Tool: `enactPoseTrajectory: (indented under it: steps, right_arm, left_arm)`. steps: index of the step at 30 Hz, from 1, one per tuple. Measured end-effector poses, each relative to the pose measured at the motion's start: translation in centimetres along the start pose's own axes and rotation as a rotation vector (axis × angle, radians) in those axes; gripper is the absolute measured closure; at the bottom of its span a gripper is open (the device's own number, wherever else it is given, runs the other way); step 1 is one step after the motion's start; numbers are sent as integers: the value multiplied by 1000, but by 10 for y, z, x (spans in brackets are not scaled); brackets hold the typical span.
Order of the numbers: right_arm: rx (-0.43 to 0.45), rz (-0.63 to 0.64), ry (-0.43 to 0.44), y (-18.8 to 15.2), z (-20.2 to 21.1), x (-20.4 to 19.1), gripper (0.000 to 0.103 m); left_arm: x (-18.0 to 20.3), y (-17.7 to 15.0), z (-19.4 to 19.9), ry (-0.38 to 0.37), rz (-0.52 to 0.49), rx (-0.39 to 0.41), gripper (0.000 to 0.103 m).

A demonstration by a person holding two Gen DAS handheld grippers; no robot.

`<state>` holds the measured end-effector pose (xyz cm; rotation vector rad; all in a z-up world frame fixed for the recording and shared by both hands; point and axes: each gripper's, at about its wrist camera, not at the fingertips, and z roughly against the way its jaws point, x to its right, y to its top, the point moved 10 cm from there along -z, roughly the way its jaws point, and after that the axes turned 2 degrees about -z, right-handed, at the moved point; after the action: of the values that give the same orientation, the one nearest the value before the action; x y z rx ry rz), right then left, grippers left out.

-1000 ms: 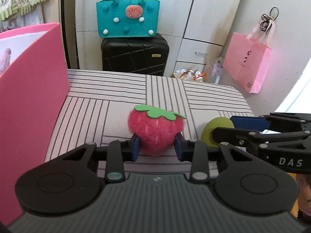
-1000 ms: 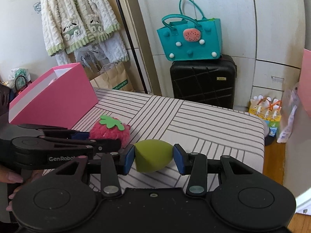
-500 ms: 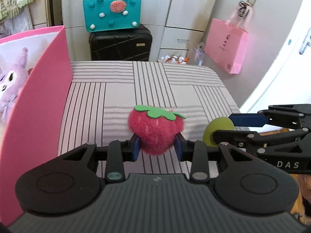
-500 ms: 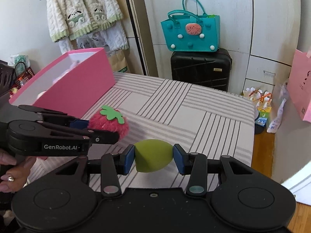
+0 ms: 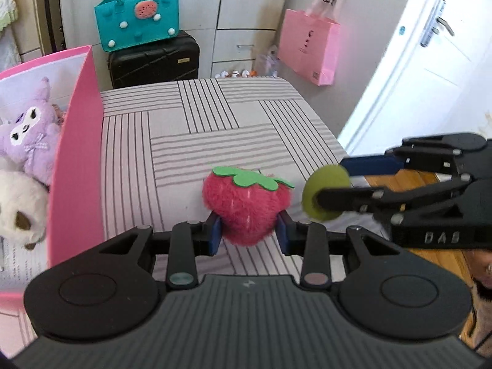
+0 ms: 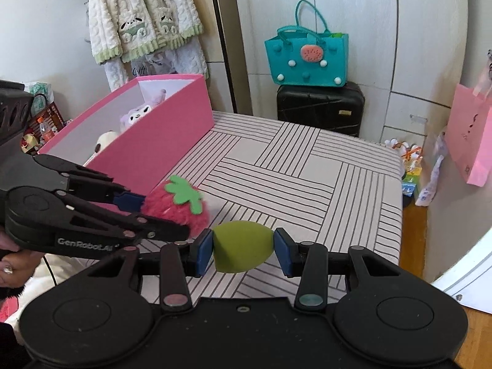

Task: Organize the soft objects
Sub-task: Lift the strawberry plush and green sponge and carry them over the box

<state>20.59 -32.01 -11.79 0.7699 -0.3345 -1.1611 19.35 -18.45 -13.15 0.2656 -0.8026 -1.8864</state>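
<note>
A teal tote (image 6: 307,58) sat atop a black suitcase (image 6: 319,107); a pink paper bag (image 5: 309,49) hung nearby; a fleecy cardigan (image 6: 141,15) hung left.

"GenRobot.AI" on left gripper (image 6: 172,215); "DAS" on right gripper (image 5: 344,184).

A fuzzy red plush strawberry (image 5: 246,206) with a green felt leaf top sits upright and lifted above the striped bench (image 5: 215,141). Beside it, a smooth olive-green egg-shaped sponge (image 6: 243,250) lies sideways, also aloft.
</note>
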Motion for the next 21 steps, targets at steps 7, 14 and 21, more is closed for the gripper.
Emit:
enactPoseTrajectory:
  steps: [7, 14, 21]
  right_arm:
    - [22, 15, 9, 4, 27, -25, 55]
    - [26, 61, 67, 13, 45, -64, 55]
    - [25, 94, 134, 26, 53, -105, 55]
  left_arm:
    - [-9, -14, 40, -18, -48, -8, 69]
    - [-27, -26, 79, -76, -53, -54, 69]
    - [-55, -31, 123, -57, -51, -30, 69]
